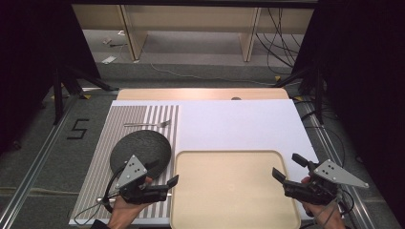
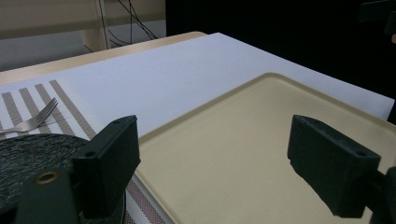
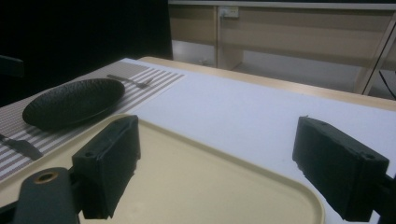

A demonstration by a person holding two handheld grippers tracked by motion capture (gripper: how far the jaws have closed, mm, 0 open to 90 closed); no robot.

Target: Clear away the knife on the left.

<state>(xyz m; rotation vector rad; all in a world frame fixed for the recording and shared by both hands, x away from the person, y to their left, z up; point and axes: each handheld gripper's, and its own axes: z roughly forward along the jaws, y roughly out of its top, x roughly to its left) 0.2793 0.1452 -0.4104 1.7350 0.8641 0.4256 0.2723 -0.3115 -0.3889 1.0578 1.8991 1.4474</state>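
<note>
- The left claw (image 1: 165,186) is released, its jaws spread wide with nothing between them; it hovers over the near left edge of the tray (image 1: 229,160), beside the plate.
- The right claw (image 1: 285,168) is likewise released and empty, held over the tray's near right corner, its jaws pointing toward the middle of the bench.
- A hand (image 1: 125,210) comes in from the bottom left holding the left claw; the other hand (image 1: 319,206) holds the right one.
- The beige tray lies bare on a white sheet (image 1: 239,124) that covers the bench (image 1: 200,93).
- Just left of the tray lies a striped mat (image 1: 102,143), carrying a dark round plate (image 1: 143,145).
- A fork (image 1: 148,124) lies on the mat beyond the plate, apart from it.
- In the right gripper view, a dark knife-like piece (image 3: 21,145) lies on the mat near the plate (image 3: 72,101); what it is cannot be told for certain.
</note>
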